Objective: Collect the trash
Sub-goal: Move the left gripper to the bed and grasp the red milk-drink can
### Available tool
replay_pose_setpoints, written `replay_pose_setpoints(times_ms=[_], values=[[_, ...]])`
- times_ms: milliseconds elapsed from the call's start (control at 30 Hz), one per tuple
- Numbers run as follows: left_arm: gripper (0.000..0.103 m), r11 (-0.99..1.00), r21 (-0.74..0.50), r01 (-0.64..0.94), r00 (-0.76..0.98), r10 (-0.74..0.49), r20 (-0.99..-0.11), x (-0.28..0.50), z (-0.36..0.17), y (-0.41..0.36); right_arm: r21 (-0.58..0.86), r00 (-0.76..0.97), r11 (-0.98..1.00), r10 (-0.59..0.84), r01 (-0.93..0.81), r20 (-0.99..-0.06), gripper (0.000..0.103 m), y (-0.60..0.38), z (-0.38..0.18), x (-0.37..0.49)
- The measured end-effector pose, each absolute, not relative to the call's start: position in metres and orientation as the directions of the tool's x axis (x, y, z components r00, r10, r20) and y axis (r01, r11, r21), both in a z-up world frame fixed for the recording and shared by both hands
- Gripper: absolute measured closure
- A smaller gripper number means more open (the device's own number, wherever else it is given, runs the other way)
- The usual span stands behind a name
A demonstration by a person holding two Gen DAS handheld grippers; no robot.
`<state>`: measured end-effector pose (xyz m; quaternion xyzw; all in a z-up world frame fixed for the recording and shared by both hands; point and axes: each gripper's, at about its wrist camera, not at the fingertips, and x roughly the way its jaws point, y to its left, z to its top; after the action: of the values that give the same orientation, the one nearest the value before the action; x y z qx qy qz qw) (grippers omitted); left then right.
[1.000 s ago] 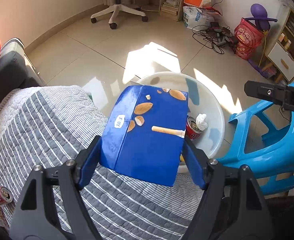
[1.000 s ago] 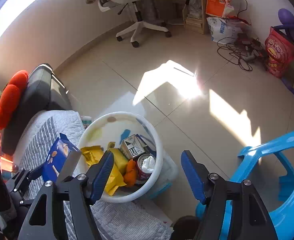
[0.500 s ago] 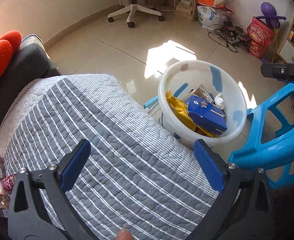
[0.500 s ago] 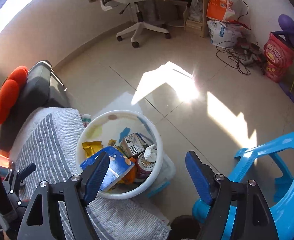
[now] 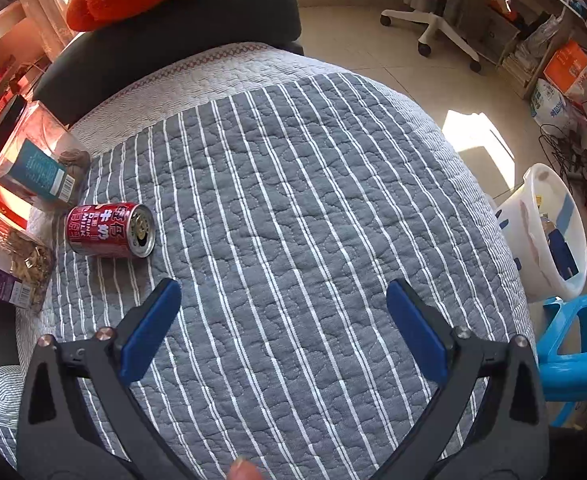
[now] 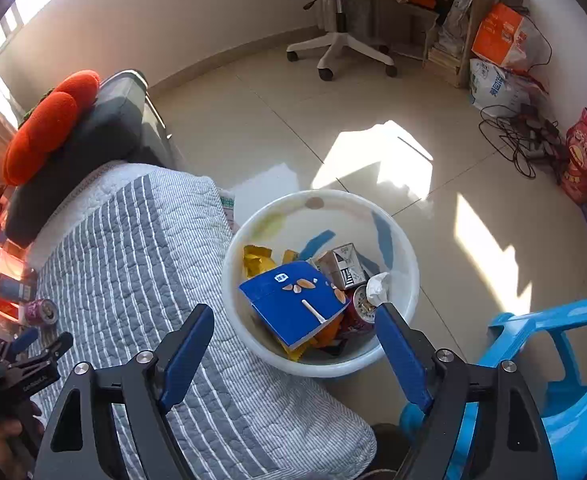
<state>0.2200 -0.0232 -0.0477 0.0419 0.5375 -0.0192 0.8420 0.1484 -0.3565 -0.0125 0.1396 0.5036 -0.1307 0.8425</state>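
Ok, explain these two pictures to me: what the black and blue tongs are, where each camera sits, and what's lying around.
No robot here: a person holds a two-finger tool in each hand, and each carries a wide-angle camera looking along its fingers. The black arms with blue pads at the bottom of each picture are those fingers.

The left view shows the left hand-held gripper wide open and empty above a striped quilt. A red drink can lies on its side on the quilt near the left edge.

The right view shows the right hand-held gripper, its jaws opening and holding nothing, above a white basin on the floor. In the basin lie a blue box, yellow wrappers, a small carton and another can. A blue plastic stool stands beside it.
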Motion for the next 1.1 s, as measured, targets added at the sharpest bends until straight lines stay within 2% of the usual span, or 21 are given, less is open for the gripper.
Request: replay_pose_setpoints(times_ms=[133, 333, 433, 667, 767, 833, 1000, 1100], values=[[0.001, 0.991, 0.056, -0.118, 0.418, 0.1, -0.903, 0.234, -0.053, 0.017, 0.096, 0.441, 0.935, -0.069, 0.341, -0.895, 0.019, -0.342, -0.018, 0.158], [0.001, 0.89, -0.043, -0.454, 0.364, 0.141, -0.921, 0.258, -0.068, 0.08, 0.077, 0.413, 0.942, -0.07, 0.328, -0.908, 0.019, -0.33, -0.029, 0.167], [0.001, 0.825, -0.109, -0.555, 0.392, 0.144, -0.908, 0.26, -0.071, 0.101, 0.077, 0.412, 0.947, -0.062, 0.312, -0.909, 0.019, -0.325, -0.029, 0.17], [0.008, 0.752, -0.192, -0.631, 0.372, 0.077, -0.925, 0.273, -0.102, 0.136, 0.055, 0.402, 0.965, -0.056, 0.258, -0.914, 0.019, -0.316, -0.03, 0.172], [0.018, 0.736, -0.228, -0.637, 0.381, 0.044, -0.924, 0.274, -0.112, 0.147, 0.046, 0.391, 0.968, -0.056, 0.245, -0.919, 0.019, -0.316, -0.032, 0.171], [0.029, 0.736, -0.238, -0.633, 0.382, 0.03, -0.924, 0.273, -0.114, 0.15, 0.04, 0.387, 0.97, -0.057, 0.239, -0.92, 0.019, -0.317, -0.033, 0.171], [0.039, 0.788, -0.263, -0.557, 0.398, -0.025, -0.917, 0.283, -0.115, 0.149, 0.033, 0.381, 0.97, -0.063, 0.241, -0.922, 0.019, -0.319, -0.035, 0.17], [0.041, 0.818, -0.288, -0.498, 0.401, -0.078, -0.913, 0.28, -0.111, 0.13, 0.044, 0.383, 0.966, -0.059, 0.256, -0.922, 0.019, -0.321, -0.033, 0.169]])
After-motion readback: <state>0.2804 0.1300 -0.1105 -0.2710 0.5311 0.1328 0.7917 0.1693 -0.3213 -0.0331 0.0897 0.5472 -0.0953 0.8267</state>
